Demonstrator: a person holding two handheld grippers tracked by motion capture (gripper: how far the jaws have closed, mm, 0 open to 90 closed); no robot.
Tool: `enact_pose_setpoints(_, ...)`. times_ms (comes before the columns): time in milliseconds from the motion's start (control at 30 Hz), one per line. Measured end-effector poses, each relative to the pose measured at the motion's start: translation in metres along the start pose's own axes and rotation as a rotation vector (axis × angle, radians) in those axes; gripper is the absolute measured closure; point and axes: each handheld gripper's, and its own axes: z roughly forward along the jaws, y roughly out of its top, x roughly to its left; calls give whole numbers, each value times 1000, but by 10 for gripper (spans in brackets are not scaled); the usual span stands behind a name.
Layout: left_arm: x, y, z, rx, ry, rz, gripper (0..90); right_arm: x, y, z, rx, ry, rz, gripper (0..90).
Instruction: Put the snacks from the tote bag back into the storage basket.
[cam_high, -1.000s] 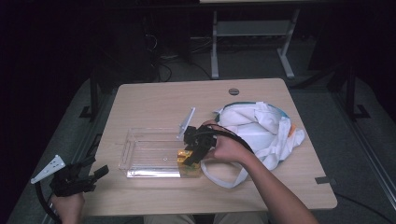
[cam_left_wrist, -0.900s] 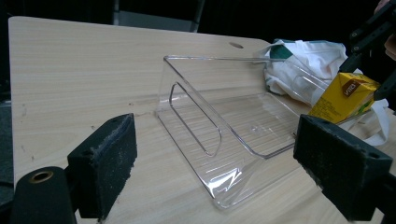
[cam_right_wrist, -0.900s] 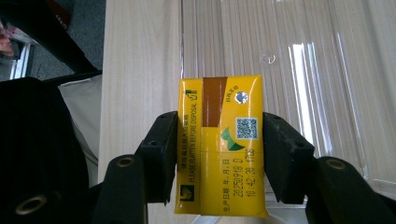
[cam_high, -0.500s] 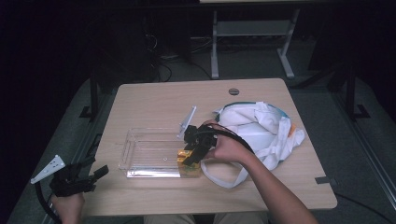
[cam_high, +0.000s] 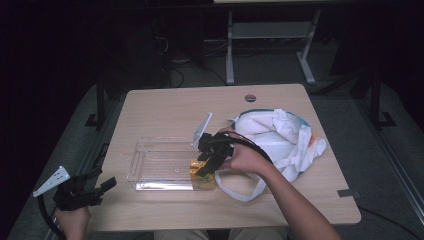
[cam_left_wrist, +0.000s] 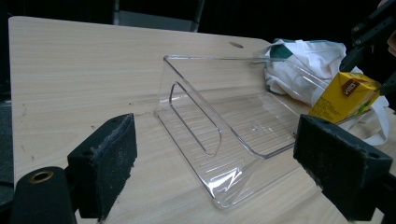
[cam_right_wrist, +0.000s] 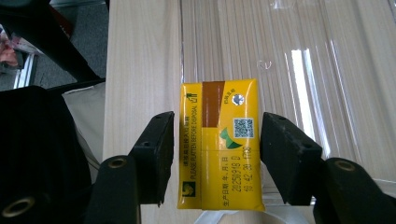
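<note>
Table (cam_high: 165, 107) of pale wood-grain laminate, rectangular with rounded corners, carries one clear plastic bin (cam_high: 150, 167), one yellow drink carton (cam_high: 200, 172) and one white cloth bag (cam_high: 280, 135). You hold two grippers, one in each hand.

Your right gripper (cam_high: 205, 167) points down over the right end of the bin. In the right gripper view its two black, foam-faced jaws flank the drink carton (cam_right_wrist: 219, 144) with a thin gap on either side; the jaws have just been opening, and the carton sits released between them, no pad pressing it. The carton is a flat-sided rectangular box, glossy yellow with a brown band, a printed code square and a foil straw hole. It lies in the bin's right end, tilted, as the left gripper view shows (cam_left_wrist: 343, 95).

Your left gripper (cam_high: 82, 192) rests at the table's near-left corner, well apart from the bin. Its two square, gritty black pads (cam_left_wrist: 105, 163) stand wide and hold nothing.

The bin (cam_left_wrist: 224, 121) is a shallow, open, transparent rectangular tray with one oval handle slot in its near end wall. The bag (cam_left_wrist: 303, 65) lies crumpled and soft just right of the bin, with one long white strap (cam_high: 240, 192) looping toward you.
</note>
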Motion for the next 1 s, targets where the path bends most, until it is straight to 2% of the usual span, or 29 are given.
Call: enact_pose_setpoints(1000, 0, 0, 0, 2, 1, -2, 130, -1, -5, -27, -54, -25, 20, 448)
